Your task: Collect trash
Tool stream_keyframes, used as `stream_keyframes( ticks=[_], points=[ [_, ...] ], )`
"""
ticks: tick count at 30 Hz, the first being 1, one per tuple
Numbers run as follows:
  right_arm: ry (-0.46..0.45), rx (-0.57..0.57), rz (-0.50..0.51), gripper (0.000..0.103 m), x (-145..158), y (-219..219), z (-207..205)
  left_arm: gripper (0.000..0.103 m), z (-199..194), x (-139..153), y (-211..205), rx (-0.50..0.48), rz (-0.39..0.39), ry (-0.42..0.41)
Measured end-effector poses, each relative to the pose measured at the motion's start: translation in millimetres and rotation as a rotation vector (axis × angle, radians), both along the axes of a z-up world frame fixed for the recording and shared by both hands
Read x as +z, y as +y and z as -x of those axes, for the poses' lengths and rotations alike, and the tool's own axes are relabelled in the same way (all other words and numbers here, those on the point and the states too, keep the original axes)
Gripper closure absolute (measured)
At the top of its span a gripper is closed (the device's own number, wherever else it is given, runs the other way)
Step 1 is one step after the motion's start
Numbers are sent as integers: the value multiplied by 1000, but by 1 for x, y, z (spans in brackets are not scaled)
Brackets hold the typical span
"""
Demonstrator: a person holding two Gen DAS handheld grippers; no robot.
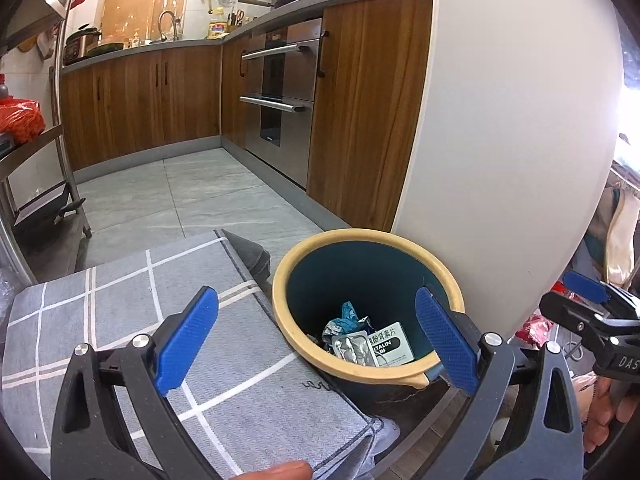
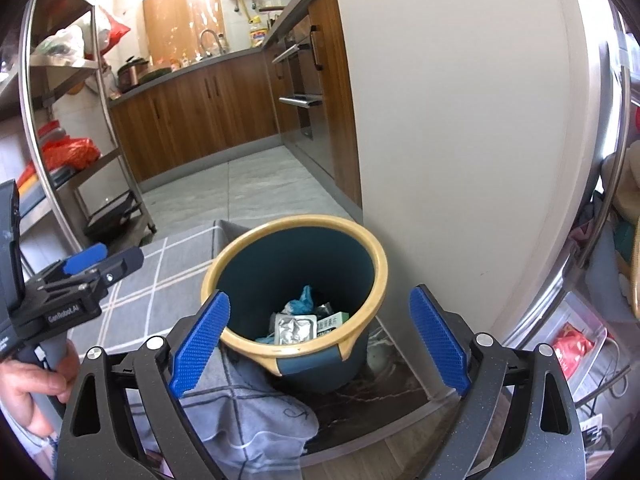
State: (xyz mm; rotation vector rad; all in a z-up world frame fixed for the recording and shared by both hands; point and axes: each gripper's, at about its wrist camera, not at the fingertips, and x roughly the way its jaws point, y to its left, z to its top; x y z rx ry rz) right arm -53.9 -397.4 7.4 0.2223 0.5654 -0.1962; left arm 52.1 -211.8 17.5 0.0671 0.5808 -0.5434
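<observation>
Blue-padded jaws of the right gripper point(image 2: 320, 344) and left gripper point(image 1: 316, 344) stand wide, nothing between them. Lower centre, the bin point(image 2: 362, 240) holds wrappers point(image 2: 295, 328) — deposit step apparently done. Next: locate further trash.

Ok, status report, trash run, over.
Left gripper open, empty. Right gripper open, empty. Trash in bin. Nothing in the way.
</observation>
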Motion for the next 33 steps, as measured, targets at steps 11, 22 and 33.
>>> stream_keyframes(
  ticks=[11,22,33],
  points=[
    [-14,-13,9,10,9,-2,4,6,3,1,1,8,3,0],
    [-17,-19,9,10,11,-3,7,6,3,2,1,9,-1,0],
    [-16,-18,10,10,11,-3,7,6,4,1,2,8,1,2]
  ],
)
